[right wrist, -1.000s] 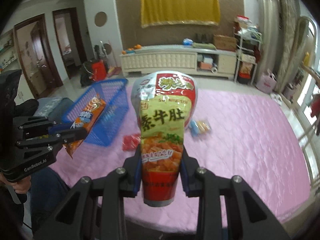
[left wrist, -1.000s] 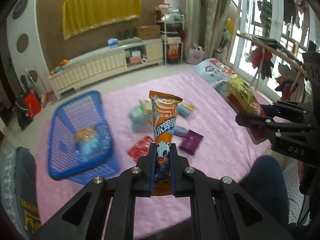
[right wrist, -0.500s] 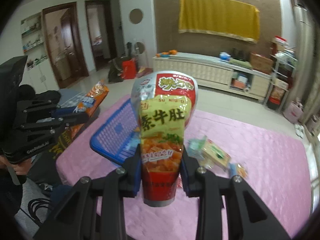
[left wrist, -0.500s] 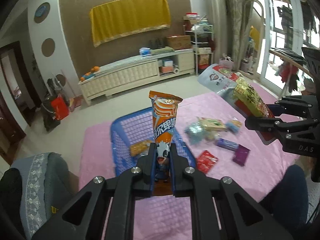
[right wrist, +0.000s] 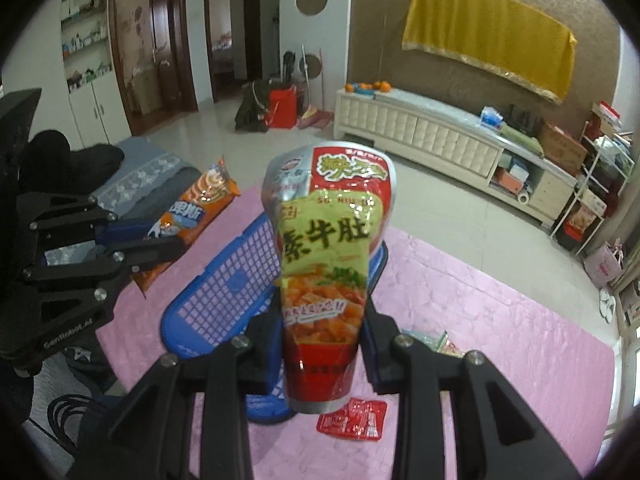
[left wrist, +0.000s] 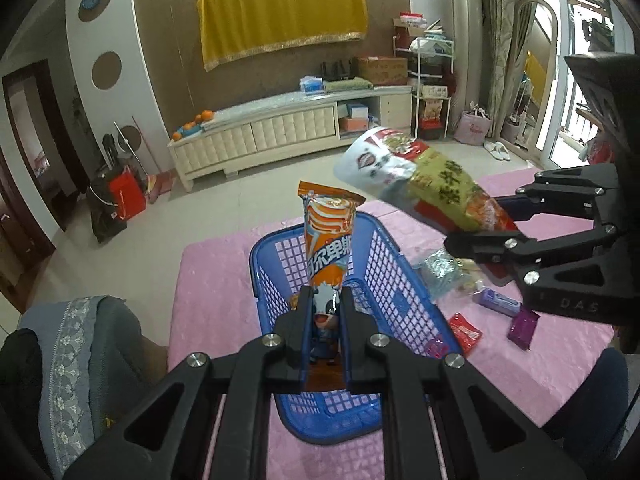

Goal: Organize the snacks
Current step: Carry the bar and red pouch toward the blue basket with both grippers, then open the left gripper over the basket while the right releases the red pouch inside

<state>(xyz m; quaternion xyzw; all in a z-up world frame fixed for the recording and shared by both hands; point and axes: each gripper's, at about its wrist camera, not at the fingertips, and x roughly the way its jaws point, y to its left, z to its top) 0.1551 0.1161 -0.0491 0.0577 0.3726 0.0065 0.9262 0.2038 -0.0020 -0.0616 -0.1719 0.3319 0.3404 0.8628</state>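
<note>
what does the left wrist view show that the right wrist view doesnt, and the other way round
Only the left wrist view shows the purple packet and lavender bar on the pink cloth. Only the right wrist view shows the two open doorways. Both show the blue basket, the orange cone snack in the left gripper, and the green-red pouch in the right gripper.

Yellow cloth point(left wrist: 282, 16) hanging on a brown wall at twelve o'clock, cream cabinet point(left wrist: 276, 132) standing below, daylight entering windows point(left wrist: 576, 80) at two o'clock.
</note>
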